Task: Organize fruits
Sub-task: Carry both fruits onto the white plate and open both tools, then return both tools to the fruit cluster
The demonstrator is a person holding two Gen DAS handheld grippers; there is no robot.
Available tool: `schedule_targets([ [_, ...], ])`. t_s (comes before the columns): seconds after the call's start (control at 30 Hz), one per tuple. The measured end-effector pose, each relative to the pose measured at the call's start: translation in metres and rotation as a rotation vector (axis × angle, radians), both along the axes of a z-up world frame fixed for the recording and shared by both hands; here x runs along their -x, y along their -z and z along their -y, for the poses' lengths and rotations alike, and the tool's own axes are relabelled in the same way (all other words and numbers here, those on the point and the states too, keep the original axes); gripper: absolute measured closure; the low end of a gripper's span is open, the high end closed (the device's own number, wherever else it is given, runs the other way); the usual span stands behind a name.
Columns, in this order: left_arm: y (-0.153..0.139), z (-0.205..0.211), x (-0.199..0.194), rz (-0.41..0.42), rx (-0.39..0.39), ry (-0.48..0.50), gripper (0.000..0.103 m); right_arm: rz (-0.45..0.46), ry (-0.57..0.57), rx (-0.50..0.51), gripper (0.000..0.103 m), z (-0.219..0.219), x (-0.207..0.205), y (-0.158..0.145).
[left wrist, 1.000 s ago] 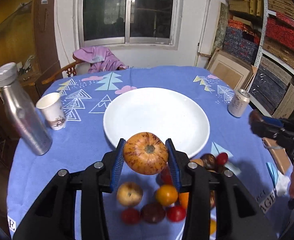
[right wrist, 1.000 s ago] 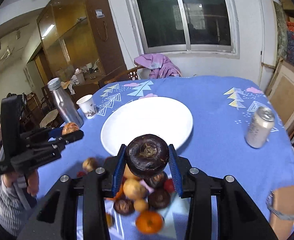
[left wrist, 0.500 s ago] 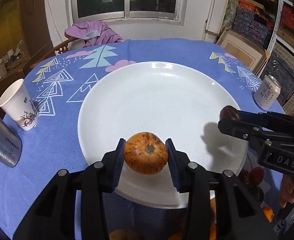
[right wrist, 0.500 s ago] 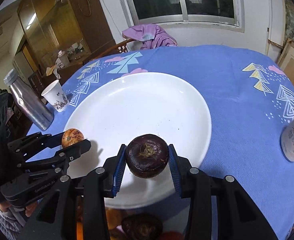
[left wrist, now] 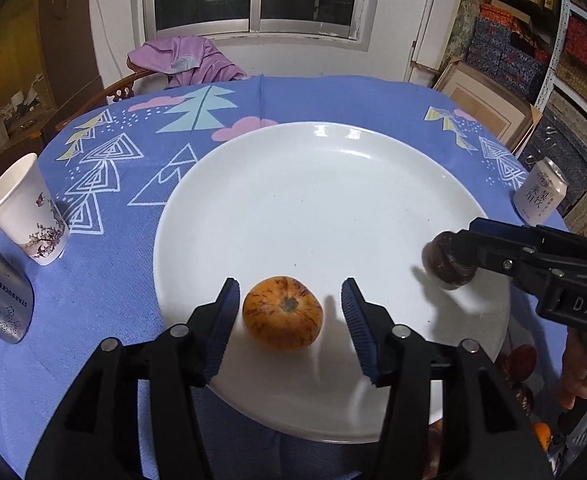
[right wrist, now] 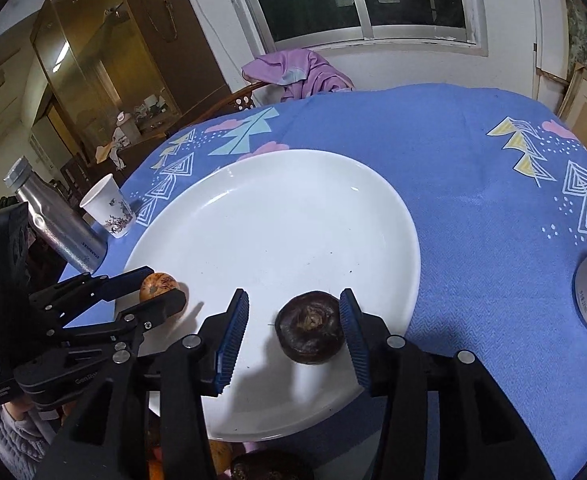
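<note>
Two fruits on the white plate, both sets of jaws opening

The left gripper (left wrist: 289,308) stands clear around the orange-red streaked apple (left wrist: 282,312) on the plate (left wrist: 313,200); the right gripper (right wrist: 293,320) parts around the dark brown fruit (right wrist: 309,332), its right pad just beside it.

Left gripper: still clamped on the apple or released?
Released. Left gripper jaws are opening, gaps show both sides of the apple, which sits on the plate.
</note>
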State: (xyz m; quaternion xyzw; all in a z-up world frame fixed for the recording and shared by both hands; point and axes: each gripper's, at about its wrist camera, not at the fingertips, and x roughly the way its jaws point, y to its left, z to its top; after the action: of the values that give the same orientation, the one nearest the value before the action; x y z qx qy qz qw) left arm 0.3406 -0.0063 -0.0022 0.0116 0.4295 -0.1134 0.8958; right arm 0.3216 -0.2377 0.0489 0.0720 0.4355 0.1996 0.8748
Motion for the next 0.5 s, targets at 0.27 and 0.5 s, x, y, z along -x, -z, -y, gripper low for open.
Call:
schedule_targets([
  [0.27, -0.03, -0.021, 0.028, 0.048, 0.025, -0.048, 0.051, 0.096, -0.033, -0.059, 0.054, 0.001, 0.044, -0.056],
  [0.5, -0.026, -0.053, 0.1, 0.079, 0.025, -0.112, 0.049, 0.194, -0.038, -0.091, 0.041, 0.022, 0.125, -0.08],
])
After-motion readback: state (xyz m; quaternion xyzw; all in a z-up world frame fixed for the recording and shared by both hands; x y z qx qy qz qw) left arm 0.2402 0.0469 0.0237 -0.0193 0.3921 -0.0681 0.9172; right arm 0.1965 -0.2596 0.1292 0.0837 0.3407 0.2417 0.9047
